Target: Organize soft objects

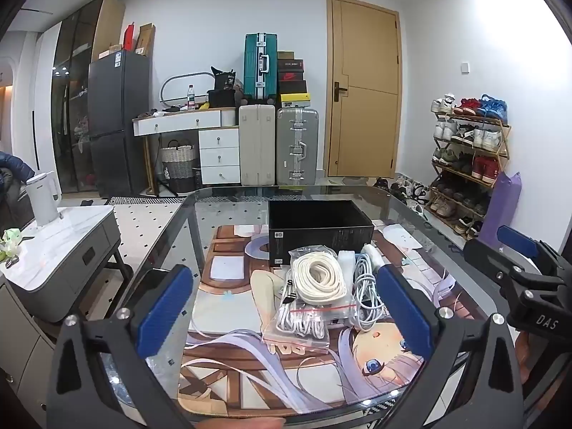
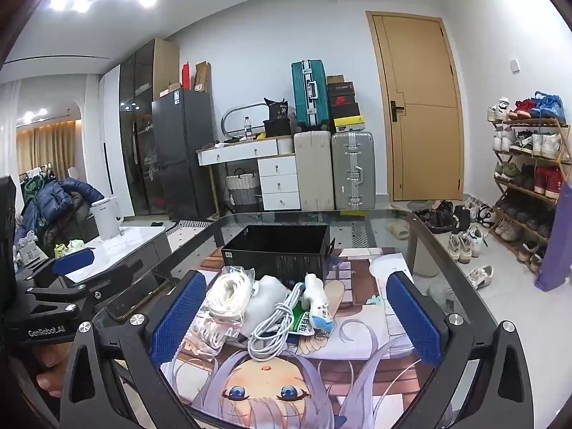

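Near the table's (image 1: 404, 200) middle in the left wrist view, soft objects heaped: coiled white rope (image 1: 319, 279), bagged cord (image 1: 304, 321), grey cable (image 1: 368, 293), just before black box (image 1: 320, 228); left gripper (image 1: 282, 311) released, holding nothing. Best to pinch one bundle at its thick middle. From the right wrist view, right gripper (image 2: 296, 314) likewise released and holding nothing, box seemingly empty, though floor partly hidden.

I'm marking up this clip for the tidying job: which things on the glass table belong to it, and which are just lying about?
Job:
- bagged coil of cream rope
- bundled white cable
- small white plush toy
- open black rectangular box

Lying about:
- black phone
- white electric kettle
- shoe rack
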`<action>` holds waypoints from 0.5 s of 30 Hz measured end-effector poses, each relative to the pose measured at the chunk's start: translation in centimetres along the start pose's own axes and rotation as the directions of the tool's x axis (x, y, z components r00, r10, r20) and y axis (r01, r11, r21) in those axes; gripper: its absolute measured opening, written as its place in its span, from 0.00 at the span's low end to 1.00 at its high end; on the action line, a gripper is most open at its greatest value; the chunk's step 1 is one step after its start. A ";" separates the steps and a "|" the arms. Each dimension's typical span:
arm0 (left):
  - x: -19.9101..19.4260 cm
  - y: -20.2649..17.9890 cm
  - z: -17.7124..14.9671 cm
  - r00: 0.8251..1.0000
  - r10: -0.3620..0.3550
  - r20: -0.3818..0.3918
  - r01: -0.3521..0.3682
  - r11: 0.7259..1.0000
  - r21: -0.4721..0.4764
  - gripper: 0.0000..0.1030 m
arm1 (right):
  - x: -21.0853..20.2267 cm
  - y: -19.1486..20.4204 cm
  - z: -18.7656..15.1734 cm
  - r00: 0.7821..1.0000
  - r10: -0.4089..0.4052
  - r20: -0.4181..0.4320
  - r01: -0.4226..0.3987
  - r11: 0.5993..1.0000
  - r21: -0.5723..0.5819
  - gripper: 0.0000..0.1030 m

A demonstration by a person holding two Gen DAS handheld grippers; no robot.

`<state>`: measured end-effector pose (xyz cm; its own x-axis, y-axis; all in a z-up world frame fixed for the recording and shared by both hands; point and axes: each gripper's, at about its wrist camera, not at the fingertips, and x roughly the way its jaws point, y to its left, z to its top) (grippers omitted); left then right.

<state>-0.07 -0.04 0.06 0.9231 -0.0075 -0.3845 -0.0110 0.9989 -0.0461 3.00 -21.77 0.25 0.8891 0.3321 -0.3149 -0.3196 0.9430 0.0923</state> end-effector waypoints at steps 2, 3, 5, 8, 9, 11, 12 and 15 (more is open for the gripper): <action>0.0 0.1 0.0 1.000 -0.002 0.001 0.002 1.000 -0.004 1.00 | 0.4 0.1 0.1 1.000 0.001 -0.009 -0.001 1.000 -0.011 1.00; 0.0 0.0 0.1 1.000 -0.009 0.000 0.009 1.000 0.006 1.00 | 0.2 0.4 0.0 1.000 -0.003 0.012 0.003 1.000 -0.019 1.00; -0.7 -0.2 -0.1 1.000 -0.005 0.021 0.005 1.000 0.017 1.00 | 0.6 0.7 0.0 1.000 -0.012 0.005 0.012 1.000 -0.027 1.00; -1.0 0.1 -0.3 1.000 -0.018 0.015 0.017 1.000 0.007 1.00 | 0.2 0.9 0.0 1.000 -0.002 0.011 0.002 1.000 -0.025 1.00; -0.4 0.0 0.0 1.000 -0.012 -0.001 0.012 1.000 0.013 1.00 | 0.1 0.6 0.1 1.000 0.004 0.013 -0.004 1.000 -0.020 1.00; -0.4 0.1 -0.1 1.000 -0.003 0.001 0.003 1.000 0.012 1.00 | 0.1 0.7 0.0 1.000 0.008 0.012 -0.008 1.000 -0.027 1.00; -0.4 0.1 -0.1 1.000 -0.003 0.001 0.003 1.000 0.011 1.00 | 0.2 0.8 0.0 1.000 0.010 0.011 -0.009 1.000 -0.029 1.00; -0.5 0.2 0.0 1.000 -0.007 0.003 0.007 1.000 0.012 1.00 | 0.2 0.8 0.1 1.000 0.019 0.008 -0.019 0.999 -0.031 1.00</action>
<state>-0.53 0.18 0.19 0.9242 -0.0140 -0.3818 -0.0004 0.9993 -0.0377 2.99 -20.95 0.30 0.8854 0.3503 -0.3055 -0.3464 0.9356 0.0689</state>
